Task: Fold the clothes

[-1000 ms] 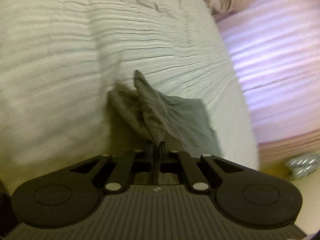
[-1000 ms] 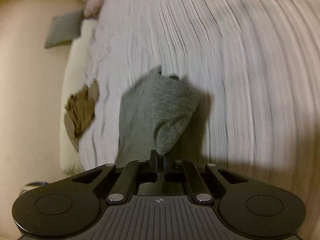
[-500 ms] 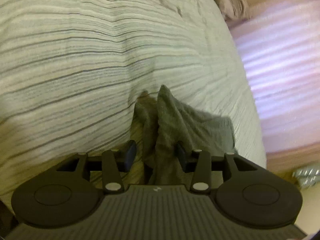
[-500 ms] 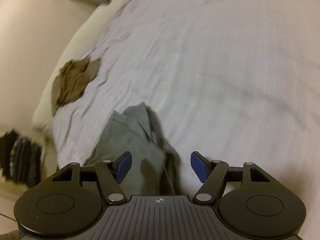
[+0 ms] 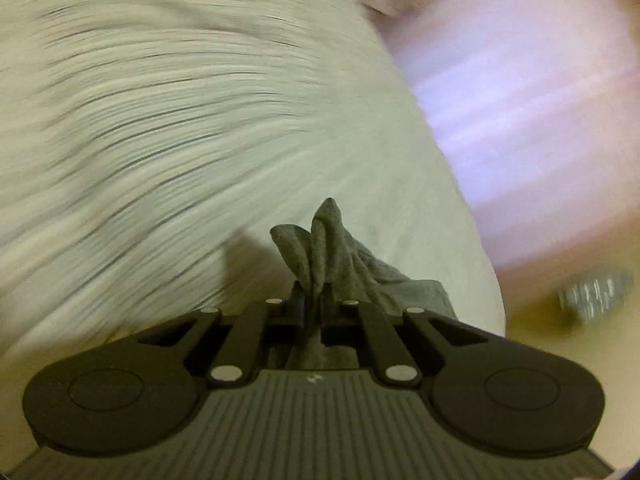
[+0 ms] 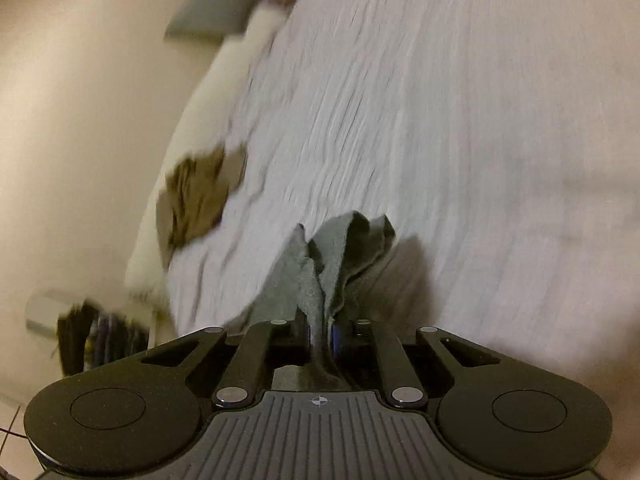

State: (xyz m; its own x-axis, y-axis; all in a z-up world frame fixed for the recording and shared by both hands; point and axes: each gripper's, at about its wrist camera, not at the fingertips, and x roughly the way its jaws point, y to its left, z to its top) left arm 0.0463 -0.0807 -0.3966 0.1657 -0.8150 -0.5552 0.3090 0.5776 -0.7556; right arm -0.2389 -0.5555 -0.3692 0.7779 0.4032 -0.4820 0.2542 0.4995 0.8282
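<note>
The left gripper (image 5: 314, 304) and right gripper (image 6: 322, 330) each pinch the grey cloth (image 6: 340, 256), which bunches toward twelve o'clock (bedsheet (image 6: 440, 120) blurred behind).

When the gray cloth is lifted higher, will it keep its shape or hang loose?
Probably loose: the gray cloth bunches in folds above the right tongs. It also droops beside the left tongs, so likely light and floppy.

Black tongs (image 5: 314, 306) (image 6: 320, 330) with ribbed grey bodies, round side discs, silver rivets; blue pads on the right.
</note>
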